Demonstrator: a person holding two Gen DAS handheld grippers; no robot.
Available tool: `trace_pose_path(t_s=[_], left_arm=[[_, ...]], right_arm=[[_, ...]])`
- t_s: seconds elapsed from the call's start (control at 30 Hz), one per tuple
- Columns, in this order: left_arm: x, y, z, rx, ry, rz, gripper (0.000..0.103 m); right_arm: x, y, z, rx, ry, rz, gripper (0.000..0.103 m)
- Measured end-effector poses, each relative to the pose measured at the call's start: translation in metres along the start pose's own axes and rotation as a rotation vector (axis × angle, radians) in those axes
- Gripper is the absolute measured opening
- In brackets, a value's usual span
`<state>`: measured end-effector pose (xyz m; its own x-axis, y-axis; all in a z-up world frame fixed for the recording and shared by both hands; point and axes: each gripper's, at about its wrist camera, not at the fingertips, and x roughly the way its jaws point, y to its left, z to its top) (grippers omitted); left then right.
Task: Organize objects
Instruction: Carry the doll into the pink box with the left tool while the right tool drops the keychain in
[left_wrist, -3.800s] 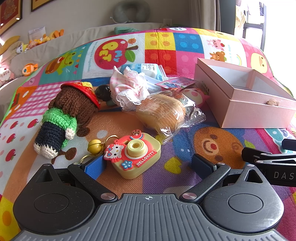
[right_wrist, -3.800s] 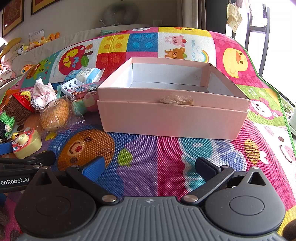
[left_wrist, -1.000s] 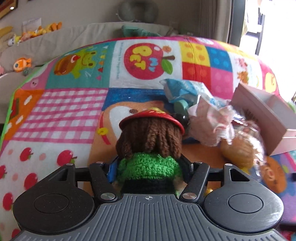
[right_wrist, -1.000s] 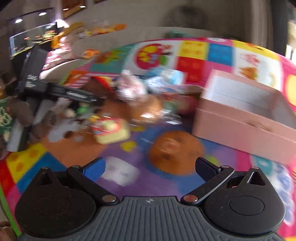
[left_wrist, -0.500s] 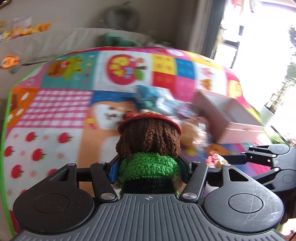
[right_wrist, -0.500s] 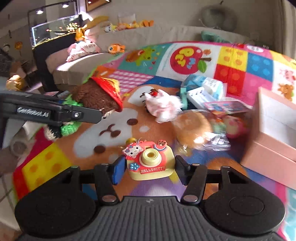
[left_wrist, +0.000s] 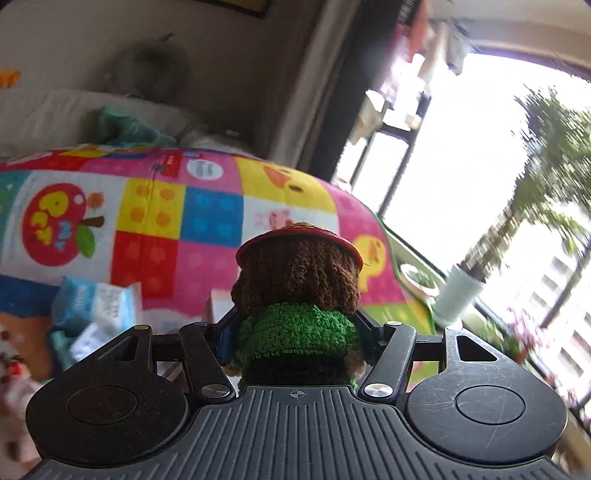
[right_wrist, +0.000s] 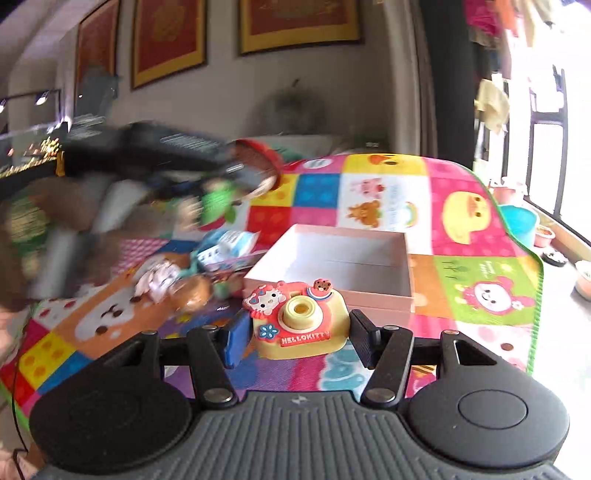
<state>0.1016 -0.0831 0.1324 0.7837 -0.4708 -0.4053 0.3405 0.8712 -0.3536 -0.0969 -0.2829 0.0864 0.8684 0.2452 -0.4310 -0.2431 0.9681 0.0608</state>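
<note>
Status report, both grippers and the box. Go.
Left gripper shut on crochet doll. Right gripper shut on toy camera. Pink box open, looks empty, just ahead of the camera. Nothing blocking it.

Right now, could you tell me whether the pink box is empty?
Seemingly empty: the pink box shows bare white walls and floor; its near corner hides behind the toy camera.

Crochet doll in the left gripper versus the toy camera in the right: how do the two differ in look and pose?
The crochet doll is soft yarn, brown and green with a red hat; the toy camera is smooth, moulded, yellow and red. The doll shows its back to its camera, head pointing away; the toy camera shows its lens and lettering. Both are clamped between fingers, left gripper and right gripper, lifted off the mat.
</note>
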Motion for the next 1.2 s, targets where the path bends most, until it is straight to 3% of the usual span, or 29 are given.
trace_pose_path(t_s=[0.1, 0.23, 0.33, 0.5, 0.6, 0.73, 0.8, 0.87, 1.0, 1.1, 1.13, 1.17, 1.2], left_arm=[[0.049, -0.006, -0.013, -0.063, 0.063, 0.028, 0.066], [0.097, -0.01, -0.046, 0.091, 0.258, 0.096, 0.066], [0.103, -0.006, -0.058, 0.145, 0.302, 0.137, 0.066], [0.084, -0.006, -0.05, 0.247, 0.34, 0.119, 0.066], [0.062, 0.004, -0.043, 0.182, 0.299, 0.074, 0.065], [0.021, 0.018, -0.029, 0.048, 0.075, -0.068, 0.06], [0.001, 0.02, -0.018, 0.021, -0.025, -0.088, 0.06], [-0.018, 0.023, -0.008, 0.009, -0.073, -0.098, 0.06], [-0.048, 0.033, -0.006, 0.017, -0.091, -0.081, 0.06], [-0.057, 0.043, -0.019, 0.036, -0.04, -0.061, 0.06], [-0.061, 0.048, -0.025, 0.042, -0.03, -0.047, 0.06], [-0.066, 0.053, -0.03, 0.047, -0.028, -0.033, 0.06], [-0.074, 0.06, -0.035, 0.051, -0.031, -0.021, 0.06]], right_arm=[[0.006, -0.01, -0.005, 0.033, 0.014, -0.007, 0.057], [0.011, -0.018, -0.009, 0.021, 0.029, -0.034, 0.057], [0.015, -0.022, -0.01, 0.018, 0.04, -0.064, 0.057], [0.024, -0.022, -0.007, 0.016, 0.059, -0.085, 0.057], [0.029, -0.022, -0.001, 0.011, 0.058, -0.093, 0.057], [0.029, -0.021, 0.005, 0.008, 0.034, -0.1, 0.057], [0.03, -0.021, 0.01, 0.01, 0.025, -0.11, 0.057], [0.033, -0.023, 0.018, 0.028, 0.014, -0.116, 0.057], [0.042, -0.033, 0.048, 0.077, -0.047, -0.116, 0.057], [0.069, -0.044, 0.089, 0.109, -0.11, -0.121, 0.057], [0.082, -0.045, 0.102, 0.104, -0.127, -0.139, 0.061], [0.098, -0.047, 0.113, 0.09, -0.106, -0.152, 0.08], [0.114, -0.048, 0.12, 0.096, -0.063, -0.154, 0.083]])
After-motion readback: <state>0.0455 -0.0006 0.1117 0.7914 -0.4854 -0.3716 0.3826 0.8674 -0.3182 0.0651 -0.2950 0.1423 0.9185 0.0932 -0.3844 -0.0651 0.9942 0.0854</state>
